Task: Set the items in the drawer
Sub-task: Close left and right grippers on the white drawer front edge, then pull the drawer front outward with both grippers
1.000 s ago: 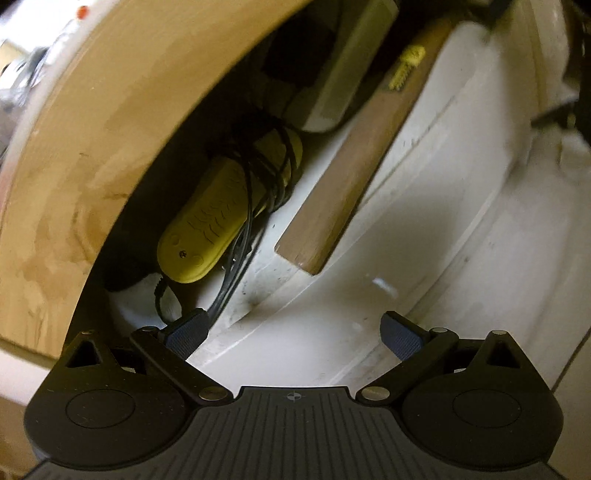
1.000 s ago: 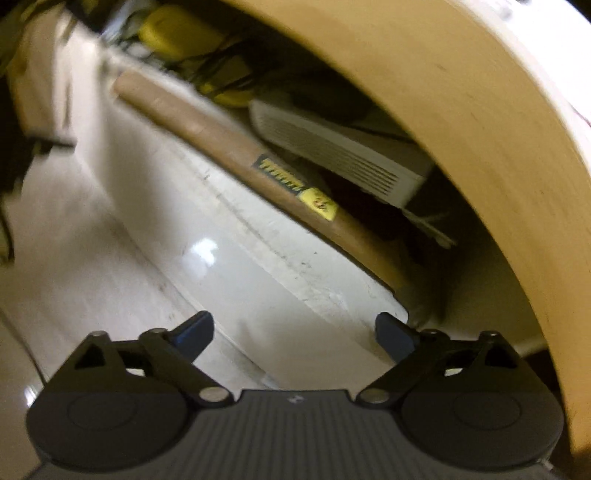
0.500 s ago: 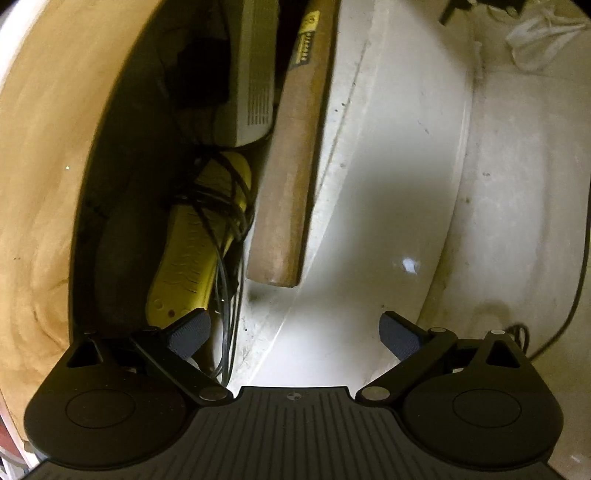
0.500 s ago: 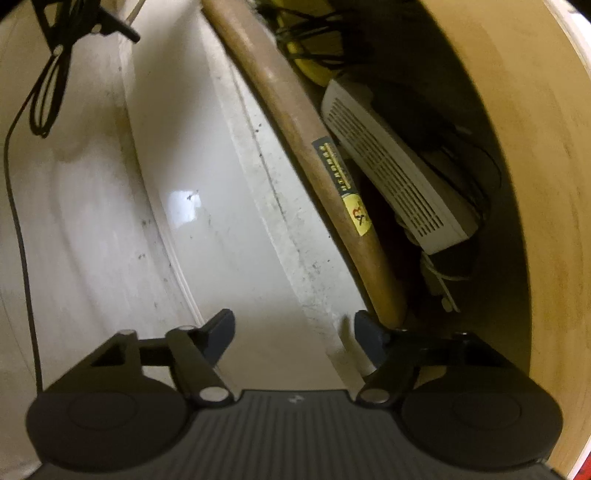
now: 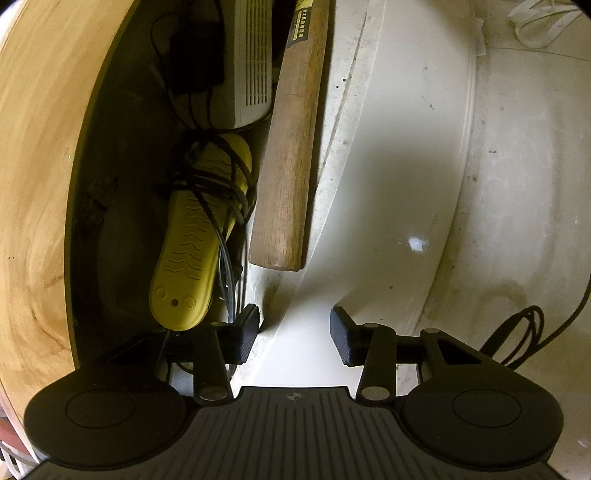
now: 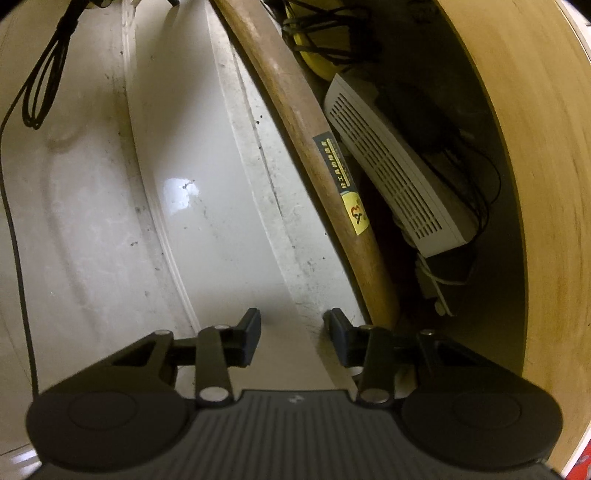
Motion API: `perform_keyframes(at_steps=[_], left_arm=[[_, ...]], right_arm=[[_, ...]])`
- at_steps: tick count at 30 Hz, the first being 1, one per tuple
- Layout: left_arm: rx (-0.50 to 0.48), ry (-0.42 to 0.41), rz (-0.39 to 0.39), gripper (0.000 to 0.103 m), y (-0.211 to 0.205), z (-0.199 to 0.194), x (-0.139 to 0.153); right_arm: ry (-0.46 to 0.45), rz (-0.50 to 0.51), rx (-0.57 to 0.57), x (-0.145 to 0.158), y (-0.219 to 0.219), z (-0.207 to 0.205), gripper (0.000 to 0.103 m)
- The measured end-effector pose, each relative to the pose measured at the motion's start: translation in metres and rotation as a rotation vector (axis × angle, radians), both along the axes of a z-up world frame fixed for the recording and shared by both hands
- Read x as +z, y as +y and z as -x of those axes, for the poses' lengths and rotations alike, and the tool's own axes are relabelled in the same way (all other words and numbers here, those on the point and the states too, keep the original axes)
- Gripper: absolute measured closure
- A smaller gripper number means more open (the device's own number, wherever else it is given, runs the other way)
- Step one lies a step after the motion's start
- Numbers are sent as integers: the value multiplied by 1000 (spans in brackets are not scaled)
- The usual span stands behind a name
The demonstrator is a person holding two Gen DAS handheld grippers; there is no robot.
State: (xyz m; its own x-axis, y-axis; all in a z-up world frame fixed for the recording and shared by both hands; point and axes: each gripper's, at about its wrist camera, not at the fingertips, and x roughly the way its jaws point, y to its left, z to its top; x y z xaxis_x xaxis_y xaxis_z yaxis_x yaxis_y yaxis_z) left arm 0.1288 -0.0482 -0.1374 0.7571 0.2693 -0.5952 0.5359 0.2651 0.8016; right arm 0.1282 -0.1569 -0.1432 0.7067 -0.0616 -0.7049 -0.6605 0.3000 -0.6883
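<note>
The open drawer has a white front panel (image 5: 388, 155) and holds a wooden hammer handle (image 5: 291, 147), a yellow device wrapped in black cord (image 5: 192, 243) and a white vented box (image 5: 255, 62). My left gripper (image 5: 293, 338) straddles the top edge of the drawer front at one end, jaws half closed, holding nothing. In the right wrist view the same handle (image 6: 314, 155), white box (image 6: 399, 177) and yellow device (image 6: 317, 62) show. My right gripper (image 6: 291, 338) straddles the front panel's edge (image 6: 258, 184) at the other end, jaws narrowed but apart.
A wooden board (image 5: 40, 166) overhangs the drawer; it also shows in the right wrist view (image 6: 546, 184). Black cable loops lie on the pale floor (image 5: 517, 343) and in the right wrist view (image 6: 40, 85). A white cloth (image 5: 546, 22) lies far right.
Both grippers swung from an oblique view to line up over the drawer front's top edge. Both pairs of jaws narrowed from wide open to about half.
</note>
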Motion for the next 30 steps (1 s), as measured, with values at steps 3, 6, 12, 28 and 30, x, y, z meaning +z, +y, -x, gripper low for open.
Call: perform_keyframes(at_steps=[3,6,12,28,30], left_arm=[[-14,0,9,62,-6,-1,-28],[-11,5,14,62,-4,-1,-29],[-18,17,0,62,-3,2,-31],[-2,94,13,67,-10,26,-28],[-4,104,10,67,-11,30,-27]], right_arm=[[-1,4,2,2,0,1,61],[4,10,7,4,1,3,61],[13,27,26,6,1,8,61],[71,69,60,21,2,38,65],[78,73,64,23,2,42,66]])
